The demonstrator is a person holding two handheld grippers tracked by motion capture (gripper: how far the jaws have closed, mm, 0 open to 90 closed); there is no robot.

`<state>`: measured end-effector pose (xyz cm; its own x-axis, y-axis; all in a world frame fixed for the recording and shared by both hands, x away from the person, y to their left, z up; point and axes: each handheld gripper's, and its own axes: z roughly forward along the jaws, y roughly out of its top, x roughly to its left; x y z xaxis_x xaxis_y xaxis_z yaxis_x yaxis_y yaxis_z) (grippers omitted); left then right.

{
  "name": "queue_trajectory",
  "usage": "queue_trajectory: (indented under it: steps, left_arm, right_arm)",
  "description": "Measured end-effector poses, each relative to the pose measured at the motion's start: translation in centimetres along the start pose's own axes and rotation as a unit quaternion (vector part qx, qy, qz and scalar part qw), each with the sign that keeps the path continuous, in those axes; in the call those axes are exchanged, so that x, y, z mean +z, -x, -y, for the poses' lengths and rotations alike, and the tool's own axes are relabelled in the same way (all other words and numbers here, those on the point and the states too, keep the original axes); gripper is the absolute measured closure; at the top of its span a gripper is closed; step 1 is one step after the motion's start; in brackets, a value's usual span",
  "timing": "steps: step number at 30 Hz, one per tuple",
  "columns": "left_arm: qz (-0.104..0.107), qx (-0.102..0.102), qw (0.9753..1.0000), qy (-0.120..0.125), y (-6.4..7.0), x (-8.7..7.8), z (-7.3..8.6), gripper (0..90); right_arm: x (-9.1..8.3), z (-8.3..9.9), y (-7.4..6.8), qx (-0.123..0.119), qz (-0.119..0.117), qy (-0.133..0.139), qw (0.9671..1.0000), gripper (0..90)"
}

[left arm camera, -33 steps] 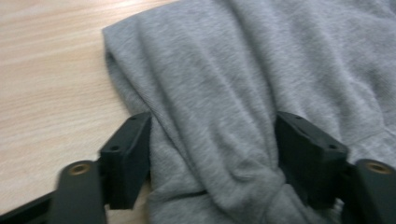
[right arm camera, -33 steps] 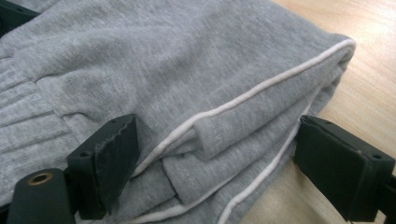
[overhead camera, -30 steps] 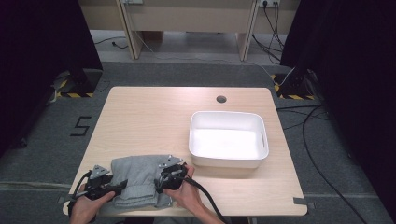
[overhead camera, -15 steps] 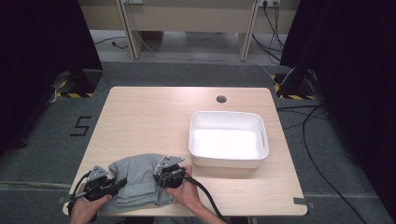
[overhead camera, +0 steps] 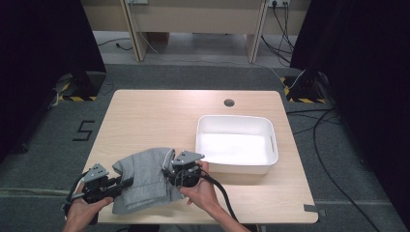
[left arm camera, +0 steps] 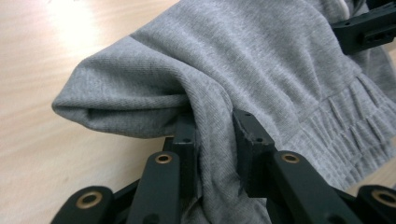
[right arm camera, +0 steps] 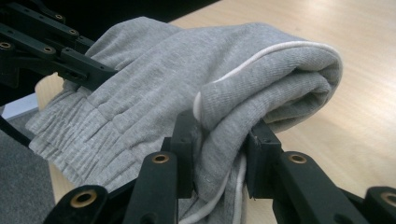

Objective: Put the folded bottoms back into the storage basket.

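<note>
A folded grey garment [overhead camera: 145,179] with a ribbed cuff and a white cord lies at the table's near left. My left gripper [overhead camera: 126,183] is shut on its left side, a thick fold of grey knit pinched between the jaws [left arm camera: 214,140]. On the garment's right side, my right gripper [overhead camera: 168,172] is shut on a doubled edge with the white cord [right arm camera: 219,149]. The cloth [right arm camera: 154,88] is lifted a little and bunched between both grippers. In the right gripper view the left gripper's black arm [right arm camera: 51,51] shows at the upper left.
A white rectangular tub [overhead camera: 237,143] stands to the right of the garment, close to my right hand. A round cable hole [overhead camera: 229,102] sits near the table's far edge. The far left of the tabletop [overhead camera: 145,121] is bare wood. Cables run on the floor at right.
Both grippers have carried the garment away from the near edge; its far end has bunched up and risen, and the right gripper has drawn closer to the tub.
</note>
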<state>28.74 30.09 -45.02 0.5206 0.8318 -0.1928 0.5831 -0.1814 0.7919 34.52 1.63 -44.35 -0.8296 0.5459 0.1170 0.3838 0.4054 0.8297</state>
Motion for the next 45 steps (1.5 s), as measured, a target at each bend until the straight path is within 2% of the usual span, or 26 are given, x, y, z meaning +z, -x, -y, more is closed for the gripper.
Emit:
queue_trajectory:
  steps: [11, 12, 16, 19, 24, 32, 41, 45]
  left_arm:
    - [0.031, 0.034, 0.9988, 0.013, 2.3, -0.3, -4.5, 71.4]
    - [0.035, 0.038, 0.9986, 0.012, 2.6, -0.2, -4.9, 71.4]
    - [0.048, 0.039, 0.9980, 0.012, 3.3, 0.2, -6.0, 71.4]
    - [0.050, 0.045, 0.9977, 0.012, 3.9, 0.6, -7.1, 71.4]
    - [0.057, 0.054, 0.9968, 0.012, 4.9, 1.6, -8.8, 71.4]
    - [0.071, 0.073, 0.9946, 0.019, 7.0, 3.6, -11.7, 71.4]
    - [0.099, 0.093, 0.9905, 0.020, 9.8, 6.4, -15.8, 71.4]
    - [0.103, 0.101, 0.9894, 0.021, 10.7, 7.6, -17.1, 71.4]
  right_arm:
    - [-4.7, -2.0, 1.5, 0.010, 0.003, 0.022, 0.9997, 69.4]
    - [-5.1, -2.1, 1.8, 0.004, 0.005, 0.025, 0.9997, 69.4]
    - [-6.7, -2.5, 2.4, 0.013, 0.004, 0.028, 0.9995, 69.4]
    - [-7.7, -2.8, 3.2, 0.016, 0.005, 0.029, 0.9995, 69.4]
    - [-9.2, -3.2, 4.4, 0.012, 0.018, 0.030, 0.9993, 69.5]
    - [-12.1, -3.4, 6.6, 0.022, 0.039, 0.040, 0.9982, 69.4]
    - [-16.1, -3.7, 9.4, 0.032, 0.068, 0.040, 0.9963, 69.4]
    - [-17.7, -3.8, 10.9, 0.040, 0.081, 0.043, 0.9950, 69.4]
